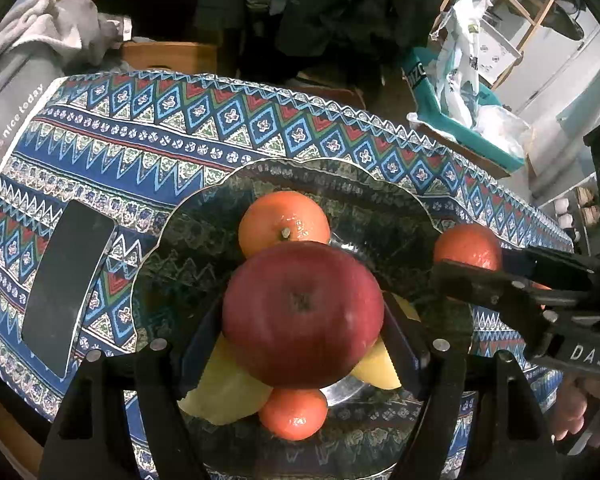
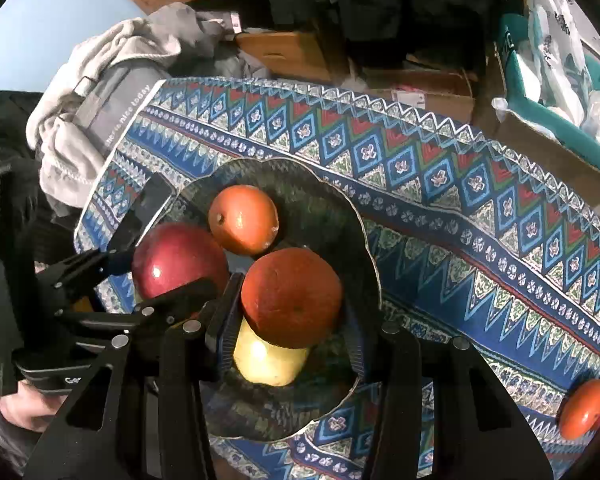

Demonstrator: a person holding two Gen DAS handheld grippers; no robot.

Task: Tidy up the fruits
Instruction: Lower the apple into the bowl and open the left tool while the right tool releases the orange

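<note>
Red apple (image 1: pixel 302 313) clamped btwn left gripper (image 1: pixel 300 344) jaws, over glass bowl (image 1: pixel 172 256). Right gripper (image 2: pixel 290 320) jaws clenched on an orange (image 2: pixel 292 298), yellow fruit (image 2: pixel 268 364) just below. Another orange (image 2: pixel 243 219) sits beyond jaws in bowl; stray orange (image 2: pixel 584 409) on patterned cloth (image 2: pixel 480 216), far right.

Patterned tablecloth-covered table (image 1: pixel 148 136), glass plate (image 1: pixel 380 208), black phone (image 1: pixel 64 284), loose orange (image 2: pixel 584 408)
</note>
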